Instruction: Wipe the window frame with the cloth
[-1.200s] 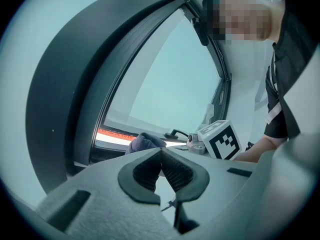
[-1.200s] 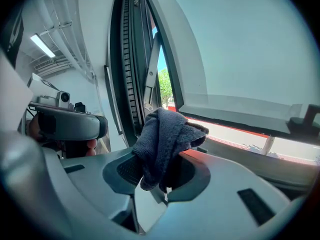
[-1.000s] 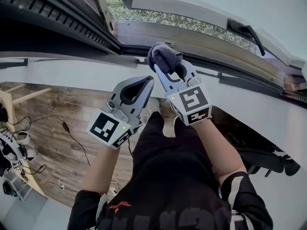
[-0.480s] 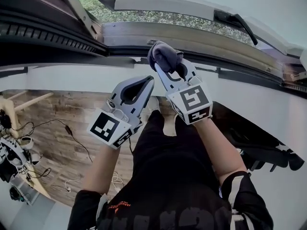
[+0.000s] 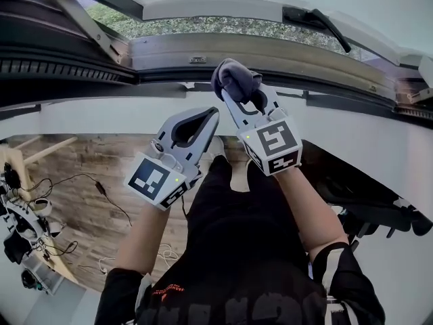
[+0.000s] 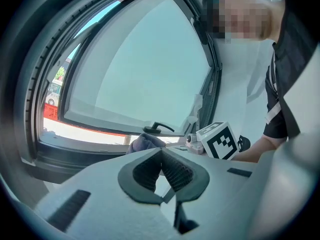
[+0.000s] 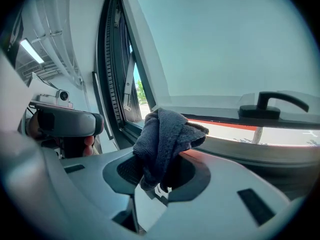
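While the right gripper (image 5: 240, 97) clamps the cloth (image 7: 167, 134) near the window frame (image 5: 270, 49), handle (image 7: 272, 104) ahead, its own view shows the left gripper (image 6: 161, 154) closed, empty.

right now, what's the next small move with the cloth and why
Probably ease the right tool forward so the cloth presses on the frame at its bottom rail. The cloth is clamped in it near that rail, contact unclear; the left tool is shut, empty.
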`<act>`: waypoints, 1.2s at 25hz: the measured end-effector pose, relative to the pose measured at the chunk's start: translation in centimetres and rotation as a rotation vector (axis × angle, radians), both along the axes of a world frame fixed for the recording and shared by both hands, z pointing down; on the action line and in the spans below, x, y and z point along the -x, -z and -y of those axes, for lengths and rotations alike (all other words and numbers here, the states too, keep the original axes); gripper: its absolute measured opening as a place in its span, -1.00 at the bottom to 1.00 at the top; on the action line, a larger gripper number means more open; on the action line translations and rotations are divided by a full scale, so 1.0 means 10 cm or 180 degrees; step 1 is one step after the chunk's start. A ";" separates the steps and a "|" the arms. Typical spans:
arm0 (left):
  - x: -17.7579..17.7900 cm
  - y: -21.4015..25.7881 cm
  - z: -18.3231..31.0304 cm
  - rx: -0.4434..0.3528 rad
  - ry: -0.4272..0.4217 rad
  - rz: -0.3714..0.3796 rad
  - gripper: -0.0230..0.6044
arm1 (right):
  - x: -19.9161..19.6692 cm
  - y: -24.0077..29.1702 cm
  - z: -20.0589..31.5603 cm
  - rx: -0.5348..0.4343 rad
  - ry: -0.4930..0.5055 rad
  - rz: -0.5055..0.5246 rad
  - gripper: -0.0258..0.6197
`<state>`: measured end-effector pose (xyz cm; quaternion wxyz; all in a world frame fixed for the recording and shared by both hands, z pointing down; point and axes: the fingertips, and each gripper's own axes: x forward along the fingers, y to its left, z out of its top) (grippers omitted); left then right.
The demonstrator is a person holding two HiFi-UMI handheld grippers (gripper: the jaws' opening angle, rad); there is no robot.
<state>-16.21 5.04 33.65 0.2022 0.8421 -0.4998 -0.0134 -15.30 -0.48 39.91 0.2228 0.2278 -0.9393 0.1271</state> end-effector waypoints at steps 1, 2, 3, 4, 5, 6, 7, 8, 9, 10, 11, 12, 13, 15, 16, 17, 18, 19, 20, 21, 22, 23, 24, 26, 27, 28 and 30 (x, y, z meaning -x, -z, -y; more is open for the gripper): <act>-0.04 0.00 0.01 0.0000 -0.0015 0.0004 -0.86 | -0.04 0.00 0.01 0.0004 -0.0017 0.0008 -0.57; -0.08 0.00 0.03 0.0000 -0.0031 0.0008 -0.86 | -0.09 0.00 0.03 0.0006 -0.0034 0.0014 -0.57; -0.11 0.00 0.04 0.0000 -0.0047 0.0011 -0.86 | -0.13 0.00 0.04 0.0007 -0.0050 0.0018 -0.57; -0.15 0.01 0.05 0.0000 -0.0063 0.0015 -0.86 | -0.17 0.00 0.05 0.0008 -0.0066 0.0022 -0.57; -0.19 0.01 0.06 0.0001 -0.0078 0.0019 -0.86 | -0.22 0.00 0.07 0.0008 -0.0080 0.0025 -0.57; -0.23 0.02 0.08 0.0004 -0.0092 0.0024 -0.86 | -0.26 0.00 0.08 0.0008 -0.0095 0.0027 -0.57; -0.26 0.02 0.09 0.0008 -0.0104 0.0027 -0.86 | -0.30 0.00 0.09 0.0007 -0.0109 0.0030 -0.57; -0.30 0.02 0.10 0.0011 -0.0116 0.0030 -0.86 | -0.34 0.00 0.11 0.0006 -0.0122 0.0033 -0.57; -0.33 0.02 0.11 0.0013 -0.0127 0.0033 -0.86 | -0.38 0.00 0.12 0.0004 -0.0134 0.0035 -0.57; -0.37 0.02 0.13 0.0015 -0.0139 0.0037 -0.86 | -0.42 0.01 0.14 0.0004 -0.0146 0.0038 -0.57; -0.40 0.02 0.14 0.0016 -0.0152 0.0040 -0.86 | -0.46 0.01 0.15 0.0005 -0.0156 0.0039 -0.57; -0.44 0.02 0.16 0.0016 -0.0165 0.0042 -0.86 | -0.49 0.01 0.17 0.0006 -0.0167 0.0041 -0.57; -0.47 0.03 0.18 0.0015 -0.0179 0.0043 -0.86 | -0.53 0.01 0.18 0.0009 -0.0178 0.0042 -0.57; -0.54 0.03 0.21 0.0014 -0.0206 0.0045 -0.86 | -0.60 0.01 0.20 0.0013 -0.0198 0.0045 -0.57; -0.58 0.03 0.23 0.0014 -0.0221 0.0047 -0.86 | -0.63 0.01 0.21 0.0015 -0.0207 0.0048 -0.57; -0.62 0.03 0.25 0.0014 -0.0235 0.0048 -0.86 | -0.67 0.01 0.23 0.0016 -0.0216 0.0051 -0.57; -0.65 0.04 0.27 0.0014 -0.0251 0.0049 -0.86 | -0.70 0.01 0.24 0.0017 -0.0226 0.0055 -0.57; -0.69 0.04 0.29 0.0012 -0.0267 0.0050 -0.86 | -0.73 0.01 0.25 0.0018 -0.0236 0.0058 -0.57; -0.73 0.04 0.30 0.0011 -0.0284 0.0050 -0.86 | -0.76 0.01 0.26 0.0019 -0.0247 0.0061 -0.57; -0.77 0.04 0.32 0.0009 -0.0301 0.0051 -0.86 | -0.79 0.02 0.27 0.0020 -0.0258 0.0062 -0.57; -0.80 0.04 0.33 0.0008 -0.0318 0.0052 -0.86 | -0.82 0.02 0.28 0.0022 -0.0269 0.0064 -0.57; -0.83 0.05 0.34 0.0008 -0.0333 0.0055 -0.86 | -0.85 0.02 0.29 0.0024 -0.0280 0.0066 -0.57; -0.86 0.05 0.35 0.0010 -0.0348 0.0058 -0.86 | -0.88 0.02 0.30 0.0026 -0.0291 0.0069 -0.57; -0.92 0.06 0.37 0.0011 -0.0371 0.0065 -0.86 | -0.94 0.02 0.32 0.0031 -0.0311 0.0076 -0.57; -0.94 0.06 0.39 0.0011 -0.0382 0.0068 -0.86 | -0.97 0.02 0.33 0.0032 -0.0320 0.0078 -0.57; -0.97 0.06 0.40 0.0011 -0.0393 0.0071 -0.86 | -1.00 0.02 0.34 0.0034 -0.0329 0.0079 -0.57; -1.03 0.06 0.43 0.0012 -0.0419 0.0075 -0.86 | -1.06 0.03 0.36 0.0035 -0.0349 0.0079 -0.57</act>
